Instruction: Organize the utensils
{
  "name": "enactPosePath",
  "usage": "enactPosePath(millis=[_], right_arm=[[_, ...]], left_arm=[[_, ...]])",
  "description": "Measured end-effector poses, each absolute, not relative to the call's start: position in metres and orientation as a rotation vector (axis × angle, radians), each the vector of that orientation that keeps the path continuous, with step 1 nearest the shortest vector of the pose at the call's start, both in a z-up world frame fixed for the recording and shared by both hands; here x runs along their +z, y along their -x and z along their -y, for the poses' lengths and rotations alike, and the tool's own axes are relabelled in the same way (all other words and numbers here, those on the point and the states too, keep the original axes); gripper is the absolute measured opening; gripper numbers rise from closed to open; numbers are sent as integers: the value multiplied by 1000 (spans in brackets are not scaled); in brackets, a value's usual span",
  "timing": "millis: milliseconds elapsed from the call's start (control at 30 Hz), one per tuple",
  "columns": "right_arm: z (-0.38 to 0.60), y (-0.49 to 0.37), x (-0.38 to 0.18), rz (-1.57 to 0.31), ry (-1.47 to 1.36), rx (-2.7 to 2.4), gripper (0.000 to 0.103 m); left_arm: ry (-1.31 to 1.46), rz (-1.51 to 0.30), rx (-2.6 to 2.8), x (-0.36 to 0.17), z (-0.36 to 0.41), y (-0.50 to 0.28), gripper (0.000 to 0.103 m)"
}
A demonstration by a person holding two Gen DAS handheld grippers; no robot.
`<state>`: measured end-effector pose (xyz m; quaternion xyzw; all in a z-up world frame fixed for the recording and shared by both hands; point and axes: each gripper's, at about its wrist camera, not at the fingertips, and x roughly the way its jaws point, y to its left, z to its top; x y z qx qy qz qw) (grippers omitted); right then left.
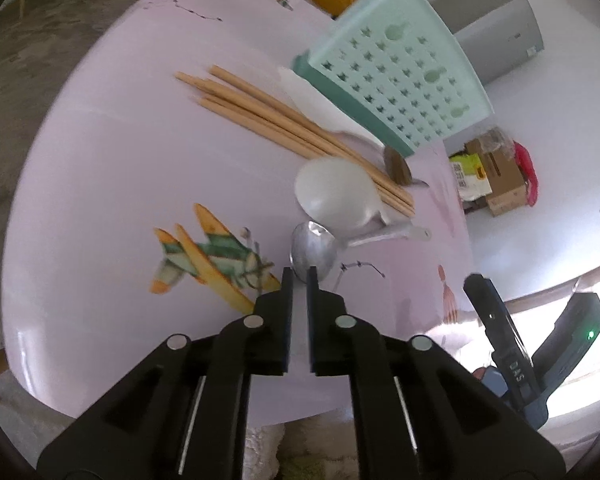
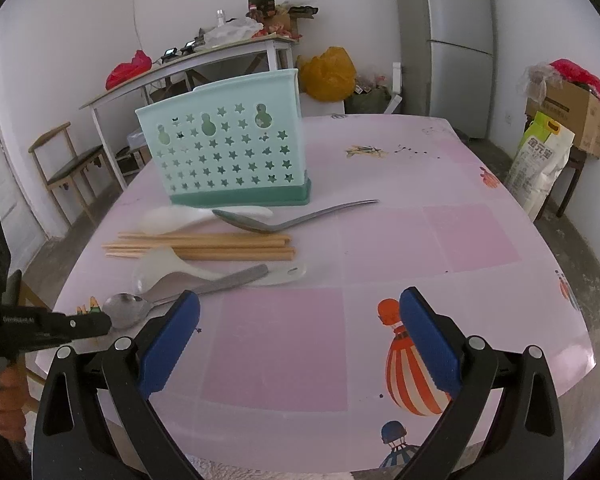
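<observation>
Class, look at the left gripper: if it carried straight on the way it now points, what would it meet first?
The left gripper is nearly shut, its tips at the bowl of the metal spoon. Going straight on, it would likely meet that bowl first; whether it already touches is unclear.

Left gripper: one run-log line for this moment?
left gripper: shut on shiny metal spoon, bowel edge | right gripper: open, empty | mint-green star-perforated plastic holder: upright

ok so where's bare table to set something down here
Free: the pink table right of the chopsticks, ahead of the open right gripper. Crowded: in front of the green holder, where spoons and chopsticks lie, down to the steel spoon at the left gripper.
</observation>
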<state>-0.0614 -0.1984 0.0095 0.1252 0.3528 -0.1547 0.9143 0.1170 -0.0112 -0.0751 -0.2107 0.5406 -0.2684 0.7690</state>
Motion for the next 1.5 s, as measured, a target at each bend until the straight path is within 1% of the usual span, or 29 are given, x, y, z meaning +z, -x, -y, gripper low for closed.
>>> enactPosePath(millis=[300, 767, 900, 1033, 1200, 1333, 1433, 1500], right_arm=[[198, 61, 10, -728, -260, -323, 97], [196, 61, 9, -733, -249, -327, 97], [193, 62, 11, -730, -237, -333, 97], [191, 63, 16, -714, -210, -347, 97], [185, 56, 32, -675, -107, -313, 97], [177, 41, 46, -669, -43, -138, 91], [167, 22, 47, -718, 37, 18, 81], [160, 6, 42, -760, 102, 112, 70]], left_arm=[[425, -1154, -552, -73, 16, -122, 12], [182, -1043, -463, -65, 42, -115, 11], [145, -1013, -464, -65, 45, -113, 9], [171, -1005, -496, -65, 36, -114, 6], [158, -1005, -546, -64, 18, -112, 4], [135, -1012, -578, -63, 2, -110, 4], [117, -1012, -593, -62, -12, -108, 4], [114, -1012, -598, -61, -22, -107, 4]])
